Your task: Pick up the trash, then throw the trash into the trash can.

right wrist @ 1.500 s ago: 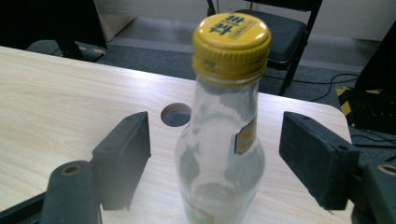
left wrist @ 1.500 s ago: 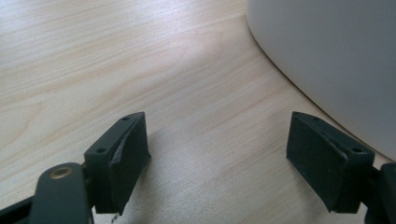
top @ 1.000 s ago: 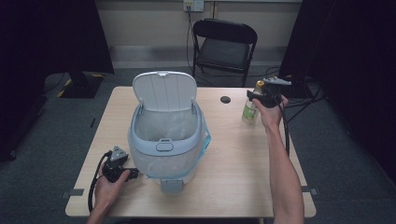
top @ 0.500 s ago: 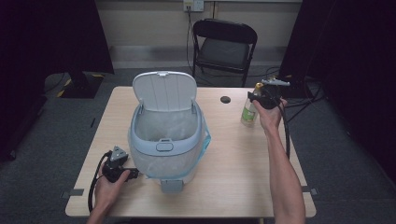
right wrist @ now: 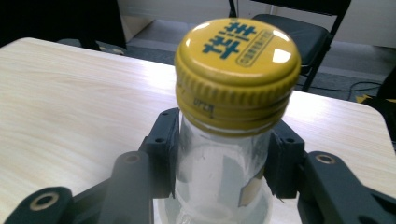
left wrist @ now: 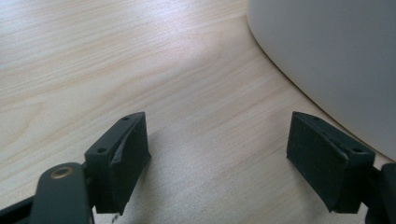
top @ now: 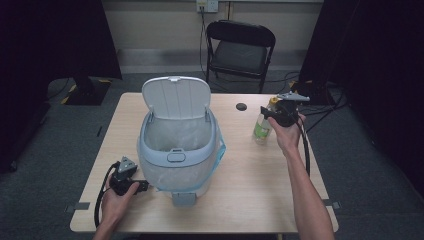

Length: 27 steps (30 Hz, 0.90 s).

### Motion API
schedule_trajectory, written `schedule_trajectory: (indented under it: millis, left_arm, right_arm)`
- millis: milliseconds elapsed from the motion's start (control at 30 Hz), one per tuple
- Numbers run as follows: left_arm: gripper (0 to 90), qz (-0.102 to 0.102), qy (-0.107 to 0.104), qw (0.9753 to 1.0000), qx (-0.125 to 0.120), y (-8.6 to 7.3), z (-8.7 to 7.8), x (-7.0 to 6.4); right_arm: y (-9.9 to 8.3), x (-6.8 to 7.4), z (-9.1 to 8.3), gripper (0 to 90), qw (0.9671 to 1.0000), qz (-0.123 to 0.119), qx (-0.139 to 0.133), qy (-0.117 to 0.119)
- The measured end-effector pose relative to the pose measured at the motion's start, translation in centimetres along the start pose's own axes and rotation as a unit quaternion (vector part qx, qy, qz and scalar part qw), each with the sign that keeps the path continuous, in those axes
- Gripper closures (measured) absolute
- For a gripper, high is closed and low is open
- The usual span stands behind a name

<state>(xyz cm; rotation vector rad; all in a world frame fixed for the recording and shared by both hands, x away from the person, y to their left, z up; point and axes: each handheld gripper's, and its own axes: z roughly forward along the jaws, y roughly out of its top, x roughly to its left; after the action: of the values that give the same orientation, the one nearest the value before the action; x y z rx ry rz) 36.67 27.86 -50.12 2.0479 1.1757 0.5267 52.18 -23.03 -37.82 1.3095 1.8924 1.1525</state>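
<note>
Bottle [top: 261, 127] of clear glass with yellow cap [right wrist: 237, 65], upright on the right far part of the table [top: 260, 190], just left of the right hand. Held at the neck, right under the cap, between the two black pads [right wrist: 164, 149] of the right gripper [top: 276, 114]: one pad on each side of the glass, both pressed against it, the cap above them.

Nearest, at the left near corner: left gripper [top: 141, 186] in the left hand, low over the wood, jaws spread wide with bare tabletop between them; one pad [left wrist: 322, 161] just beside the pale wall of the bin, not clearly touching.

Farther in, at the middle: pale blue bin [top: 175, 165] with a liner inside, lid [top: 176, 96] raised upright at its far side. Well apart from the bottle.

Farther still: small dark disc [top: 241, 106] on the table, left of the bottle. Beyond the far edge, black folding chair [top: 241, 46].
</note>
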Motion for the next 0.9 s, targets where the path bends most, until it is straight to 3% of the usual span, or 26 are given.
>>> schedule_trajectory:
  millis: [133,467,900]
  left_arm:
    - [20.3,0.000,0.000,1.0000,0.000,0.0,0.0,0.0]
    - [20.3,0.000,0.000,1.0000,0.000,0.0,0.0,0.0]
    - [20.4,0.000,0.000,1.0000,0.000,0.0,0.0,0.0]
  right_arm:
    - [-0.4,0.6,-1.1,53.0,0.9999,0.004,-0.010,0.009]
    - [-1.2,2.8,-3.1,53.2,0.9989,-0.014,-0.017,0.042]
    - [-2.1,5.2,-4.9,53.3,0.9971,-0.046,0.003,0.060]
